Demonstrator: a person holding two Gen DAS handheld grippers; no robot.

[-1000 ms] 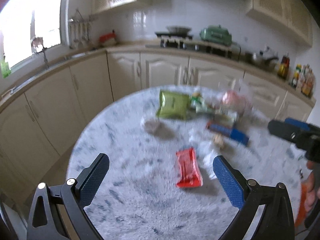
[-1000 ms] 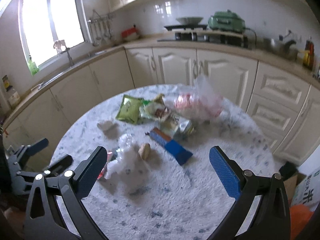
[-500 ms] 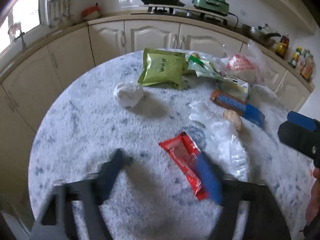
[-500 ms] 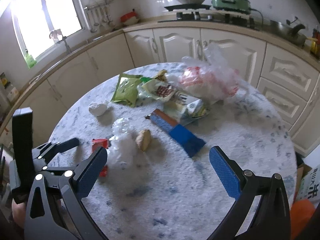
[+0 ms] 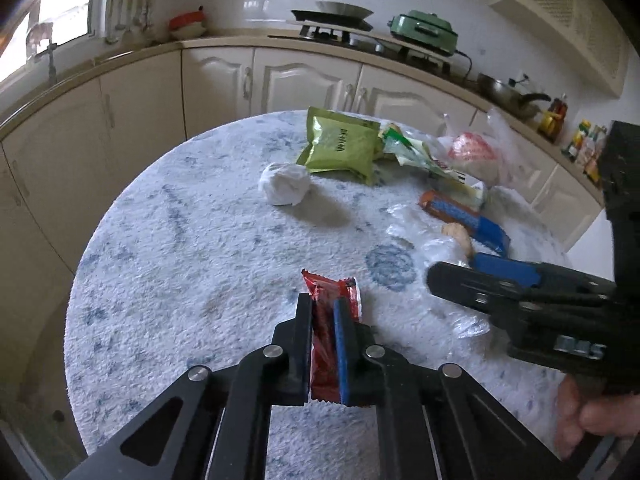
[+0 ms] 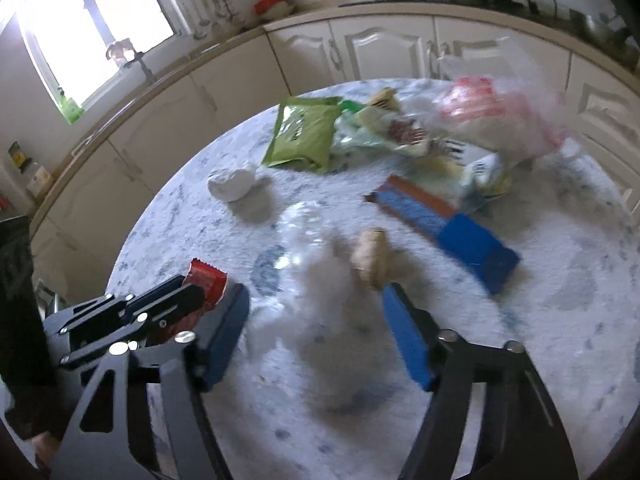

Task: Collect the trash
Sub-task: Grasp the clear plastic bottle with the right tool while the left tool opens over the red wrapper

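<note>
On the round speckled table (image 5: 168, 264), seen from the left wrist, the left gripper (image 5: 325, 304) is clamped on a red wrapper (image 5: 334, 294). From the right wrist, the right gripper (image 6: 316, 312) is closing – clear crumpled plastic (image 6: 320, 276) lies between its pads, untouched.

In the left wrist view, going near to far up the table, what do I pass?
Red foil wrapper clamped in the left tool → crumpled white paper ball → flat green foil snack packet.
</note>
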